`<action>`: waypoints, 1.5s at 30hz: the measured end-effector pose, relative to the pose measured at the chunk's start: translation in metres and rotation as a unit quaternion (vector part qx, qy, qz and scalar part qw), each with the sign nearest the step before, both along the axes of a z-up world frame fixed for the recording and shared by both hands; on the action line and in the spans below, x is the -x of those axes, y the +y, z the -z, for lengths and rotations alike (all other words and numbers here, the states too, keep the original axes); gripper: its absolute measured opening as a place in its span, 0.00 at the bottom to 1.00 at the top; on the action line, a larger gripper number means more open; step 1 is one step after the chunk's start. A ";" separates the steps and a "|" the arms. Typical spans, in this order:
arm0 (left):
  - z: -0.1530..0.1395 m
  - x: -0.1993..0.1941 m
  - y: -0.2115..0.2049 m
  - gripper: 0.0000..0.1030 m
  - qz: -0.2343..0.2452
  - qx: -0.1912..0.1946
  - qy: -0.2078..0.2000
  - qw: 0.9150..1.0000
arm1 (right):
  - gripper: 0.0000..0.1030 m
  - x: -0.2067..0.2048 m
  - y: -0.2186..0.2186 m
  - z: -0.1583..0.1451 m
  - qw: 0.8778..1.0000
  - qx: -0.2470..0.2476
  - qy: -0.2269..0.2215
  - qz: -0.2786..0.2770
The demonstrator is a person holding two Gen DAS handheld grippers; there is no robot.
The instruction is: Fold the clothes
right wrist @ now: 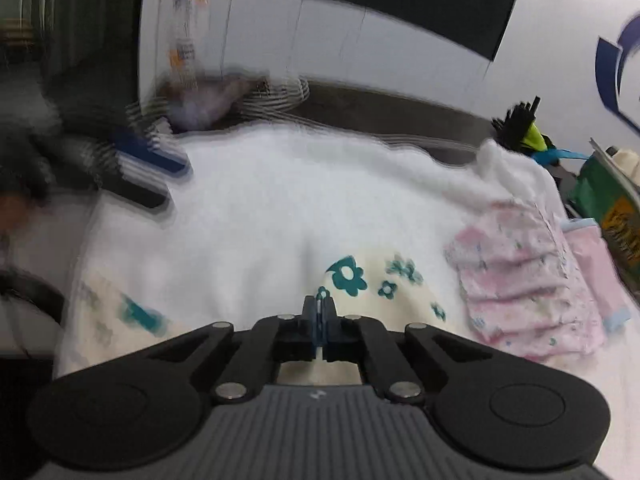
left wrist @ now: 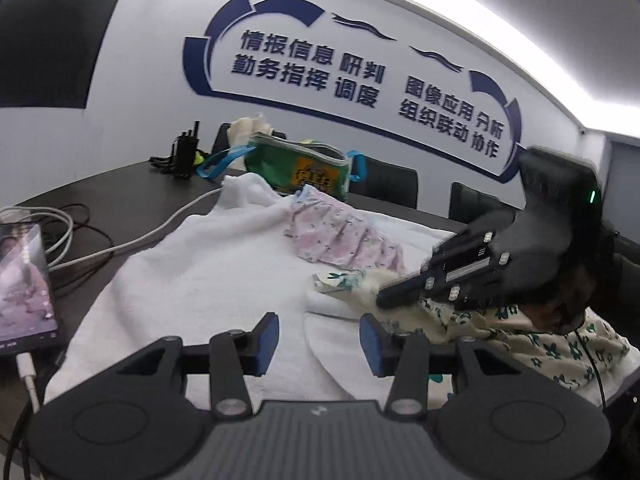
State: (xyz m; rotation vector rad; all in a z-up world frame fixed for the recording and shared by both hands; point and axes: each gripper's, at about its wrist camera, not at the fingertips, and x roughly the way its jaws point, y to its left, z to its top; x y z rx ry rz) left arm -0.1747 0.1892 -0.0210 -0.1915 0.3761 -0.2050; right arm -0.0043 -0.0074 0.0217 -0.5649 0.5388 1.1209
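we take this for an office meeting room, likely of a police or command unit. the white wall (left wrist: 360, 20) carries a large blue sign (left wrist: 360, 76) of chinese characters inside a curved emblem. a long dark conference table (left wrist: 120, 196) runs under it, with black office chairs (left wrist: 386, 184) pushed in along the far side. handheld radios (left wrist: 185, 152) stand upright near the far end. a strip of bright ceiling light (left wrist: 500, 32) runs overhead. a dark wall panel (left wrist: 52, 32) hangs at the left.
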 end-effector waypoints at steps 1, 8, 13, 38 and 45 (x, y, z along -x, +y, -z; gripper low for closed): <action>0.001 -0.002 0.000 0.42 0.003 0.004 0.002 1.000 | 0.02 0.001 0.001 -0.001 1.000 -0.008 -0.003 0.011; 0.004 0.003 0.002 0.42 0.019 0.005 0.009 1.000 | 0.18 0.022 -0.013 -0.007 1.000 0.013 -0.027 0.006; 0.006 0.005 -0.008 0.42 0.186 0.011 0.008 0.982 | 0.39 0.036 -0.024 -0.014 0.998 0.004 0.062 -0.021; 0.011 -0.018 -0.017 0.05 0.197 -0.042 0.044 0.979 | 0.12 0.077 -0.046 0.030 0.997 -0.012 -0.067 -0.022; 0.006 -0.017 0.005 0.02 0.053 -0.085 0.055 0.994 | 0.00 0.093 -0.059 0.033 0.990 -0.037 -0.134 0.039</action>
